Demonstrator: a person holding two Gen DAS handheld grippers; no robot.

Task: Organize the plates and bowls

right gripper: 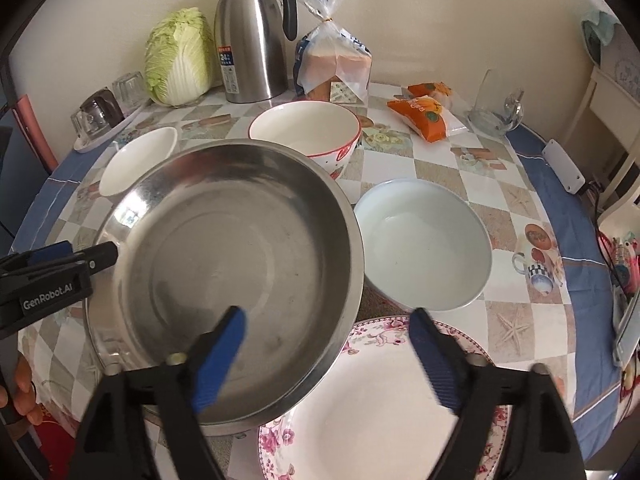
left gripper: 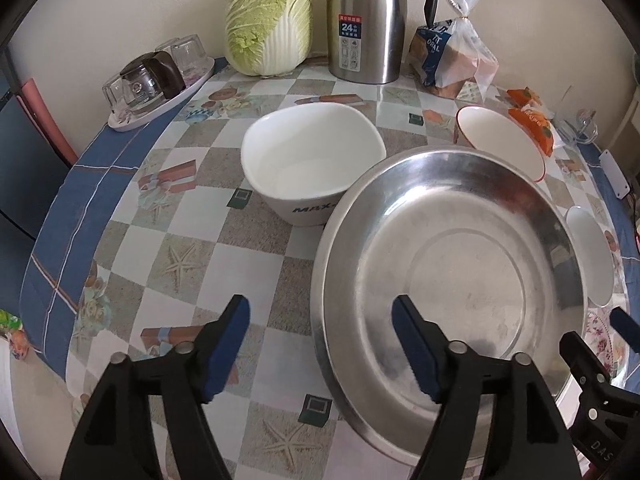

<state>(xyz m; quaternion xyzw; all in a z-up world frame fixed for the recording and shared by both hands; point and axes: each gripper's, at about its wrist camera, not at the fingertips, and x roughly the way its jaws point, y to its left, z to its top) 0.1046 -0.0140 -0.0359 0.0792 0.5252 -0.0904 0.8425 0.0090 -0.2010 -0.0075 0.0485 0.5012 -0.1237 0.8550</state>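
Observation:
A wide steel basin (left gripper: 460, 272) (right gripper: 224, 264) sits on the checked tablecloth, and its near right edge overlaps a floral plate (right gripper: 380, 412). My left gripper (left gripper: 320, 308) is open astride the basin's left rim, one pad outside and one inside, neither pressing. My right gripper (right gripper: 327, 316) is open astride the right rim, one pad over the basin and the other over the floral plate. Behind the basin stand a white bowl marked MAX (left gripper: 312, 160) (right gripper: 140, 160) and a red-rimmed bowl (left gripper: 500, 140) (right gripper: 304, 128). A pale bowl (right gripper: 424, 244) sits to the right.
Along the wall stand a cabbage (left gripper: 268, 20), a steel thermos jug (right gripper: 252, 40), a bag of bread (right gripper: 336, 60) and a tray of upturned glasses (left gripper: 156, 80). Orange snack packets (right gripper: 428, 116), a glass jug (right gripper: 492, 104) and a white power strip (right gripper: 564, 164) lie at the right.

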